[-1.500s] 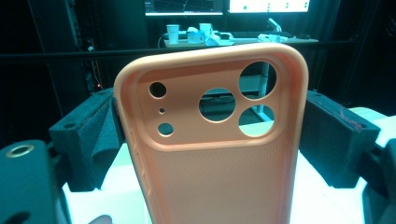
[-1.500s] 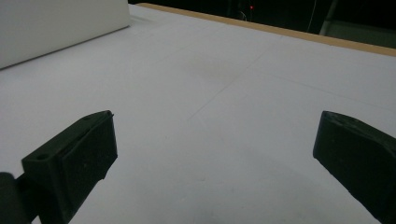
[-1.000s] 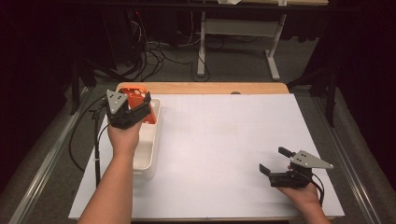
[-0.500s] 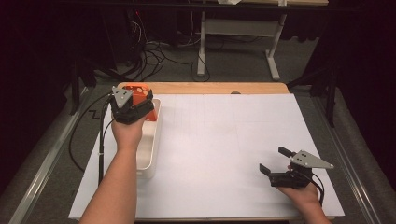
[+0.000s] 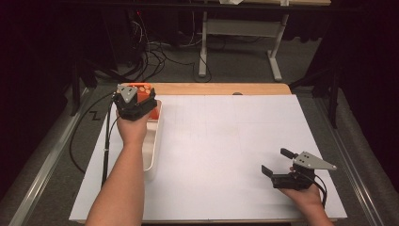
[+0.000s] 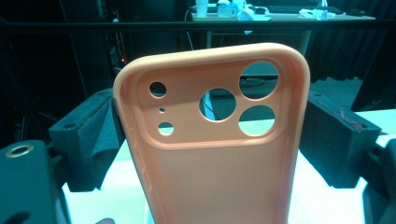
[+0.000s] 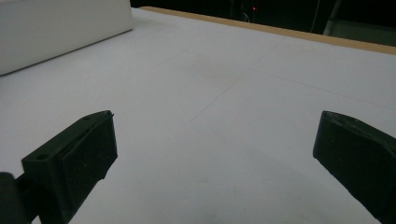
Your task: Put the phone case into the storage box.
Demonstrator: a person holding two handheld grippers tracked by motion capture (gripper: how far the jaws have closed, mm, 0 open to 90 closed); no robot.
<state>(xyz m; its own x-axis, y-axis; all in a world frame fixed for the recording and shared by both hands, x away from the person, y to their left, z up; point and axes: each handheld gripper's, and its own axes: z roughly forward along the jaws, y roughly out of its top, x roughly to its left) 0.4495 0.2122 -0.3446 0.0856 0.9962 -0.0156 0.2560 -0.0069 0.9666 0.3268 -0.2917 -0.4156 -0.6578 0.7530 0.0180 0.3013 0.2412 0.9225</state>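
Observation:
An orange phone case (image 5: pixel 142 89) with round camera holes stands upright between the jaws of my left gripper (image 5: pixel 140 96), which is shut on it. That gripper hovers over the far end of a long white tray (image 5: pixel 153 146) at the table's left. In the left gripper view the phone case (image 6: pixel 210 177) sits between both foam pads (image 6: pixel 93 135), its long edges pressed by them. My right gripper (image 5: pixel 275 161) rests low at the front right of the white table sheet, jaws wide apart. Between the right gripper (image 7: pixel 215 149) jaws lies bare table.
The white sheet (image 5: pixel 226 141) covers most of the table, with a wooden strip (image 5: pixel 216 88) along the far edge. A black cable (image 5: pixel 107 141) trails down the left side. In the right gripper view the tray wall (image 7: pixel 60 28) stands far left.
My left hand has carried the phone case a little farther away and to the right over the tray. The right gripper has kept still.

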